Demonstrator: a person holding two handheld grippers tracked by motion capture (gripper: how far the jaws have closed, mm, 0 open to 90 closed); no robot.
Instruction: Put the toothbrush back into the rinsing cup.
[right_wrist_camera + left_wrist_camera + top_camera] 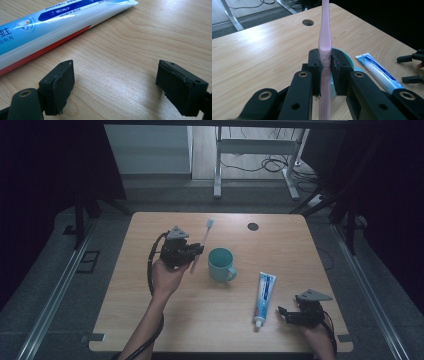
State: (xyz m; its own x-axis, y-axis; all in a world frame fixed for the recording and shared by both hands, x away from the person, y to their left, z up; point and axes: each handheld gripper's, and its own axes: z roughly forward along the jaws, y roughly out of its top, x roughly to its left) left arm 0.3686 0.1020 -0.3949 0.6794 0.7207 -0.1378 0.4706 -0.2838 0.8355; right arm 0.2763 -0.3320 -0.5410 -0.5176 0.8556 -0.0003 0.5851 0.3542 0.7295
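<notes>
Pink toothbrush (325,37) in L gripper (325,67)

My table (150,320) is light wood w/ a round cable hole (253,226) near the far edge, right of centre; a teal mug (220,264) stands about mid-table, handle toward the near right; a toothpaste tube (263,299) lies flat to the mug's near right, cap end toward me, blue & white w/ a red stripe; beyond the table, a white desk frame (255,165) w/ cables (270,165) on the floor.
</notes>
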